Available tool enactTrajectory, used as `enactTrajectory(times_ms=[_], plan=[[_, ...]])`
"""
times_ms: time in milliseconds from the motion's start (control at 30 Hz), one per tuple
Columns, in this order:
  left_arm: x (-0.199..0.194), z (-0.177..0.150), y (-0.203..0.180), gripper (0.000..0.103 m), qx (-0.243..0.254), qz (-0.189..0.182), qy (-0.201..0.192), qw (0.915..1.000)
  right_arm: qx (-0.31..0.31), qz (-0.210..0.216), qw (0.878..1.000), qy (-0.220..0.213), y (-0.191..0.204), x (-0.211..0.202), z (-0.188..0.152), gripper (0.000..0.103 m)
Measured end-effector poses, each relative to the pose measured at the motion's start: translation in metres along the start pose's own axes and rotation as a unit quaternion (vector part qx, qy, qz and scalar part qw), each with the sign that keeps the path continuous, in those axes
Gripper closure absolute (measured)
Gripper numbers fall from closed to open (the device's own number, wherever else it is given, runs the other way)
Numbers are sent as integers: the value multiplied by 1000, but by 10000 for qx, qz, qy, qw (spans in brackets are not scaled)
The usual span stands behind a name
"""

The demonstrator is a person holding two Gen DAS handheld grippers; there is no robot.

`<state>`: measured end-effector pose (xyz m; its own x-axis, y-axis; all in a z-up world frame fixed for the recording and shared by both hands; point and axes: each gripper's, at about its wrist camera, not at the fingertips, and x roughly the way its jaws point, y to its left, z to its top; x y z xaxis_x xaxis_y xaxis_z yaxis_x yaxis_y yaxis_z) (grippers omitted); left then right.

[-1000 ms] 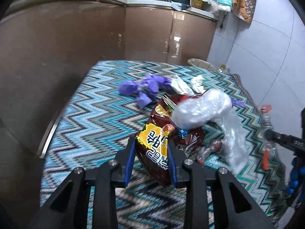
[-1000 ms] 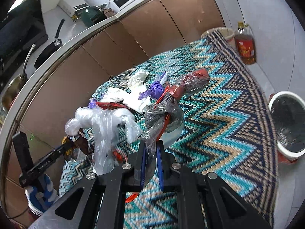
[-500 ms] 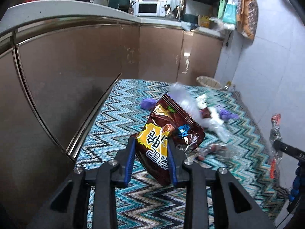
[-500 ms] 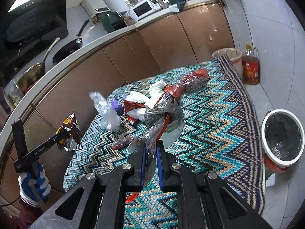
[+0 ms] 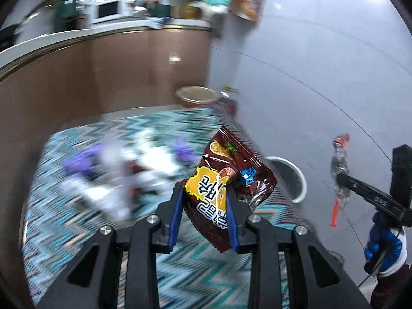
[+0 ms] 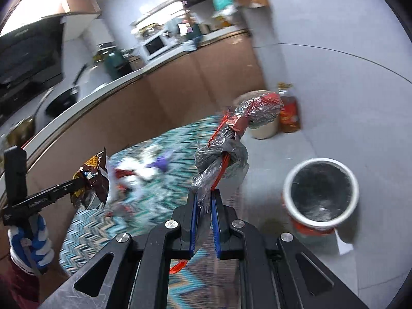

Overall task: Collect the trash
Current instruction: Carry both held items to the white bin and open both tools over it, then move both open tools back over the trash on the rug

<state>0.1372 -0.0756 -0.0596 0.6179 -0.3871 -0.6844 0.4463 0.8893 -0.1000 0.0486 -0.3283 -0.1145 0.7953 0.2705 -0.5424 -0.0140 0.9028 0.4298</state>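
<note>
While the left gripper (image 5: 204,212) is clamped on the brown snack wrapper (image 5: 226,180) and the right gripper (image 6: 204,215) on the knotted grey-and-red plastic scrap (image 6: 226,152), both pieces are held aloft. The bin (image 6: 320,193) is seen at three o'clock in the right view. A miss could be caused if the light, dangling plastic were released before being centred over the rim.

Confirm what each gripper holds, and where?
Left gripper: brown snack wrapper, pinched at its lower end. Right gripper: crumpled grey-and-red plastic wrapper, pinched at its lower end.
</note>
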Motion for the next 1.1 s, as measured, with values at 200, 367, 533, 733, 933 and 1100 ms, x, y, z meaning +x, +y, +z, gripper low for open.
enactTrajectory(times_ms=[200,367,533,733,933,1100], plan=[[80,44,-93,74,690,-502,305,9959,401,-635,9972,61,-75,18,13,93],[153,72,-164,72,948,-783,531,9910,470,-1031,9933,243,-124,55,33,93],[217,86,-211,71,1108,-851,673,9879,515,-1373,9878,530,-170,92,41,90],[276,88,-234,68,935,-905,949,9870,644,-1664,9802,853,-215,126,37,90],[312,83,-234,54,476,-1124,1224,9849,621,-1885,9746,1036,-237,144,35,72],[318,82,-228,53,223,-1384,1347,9809,568,-1993,9724,1068,-237,141,32,64]])
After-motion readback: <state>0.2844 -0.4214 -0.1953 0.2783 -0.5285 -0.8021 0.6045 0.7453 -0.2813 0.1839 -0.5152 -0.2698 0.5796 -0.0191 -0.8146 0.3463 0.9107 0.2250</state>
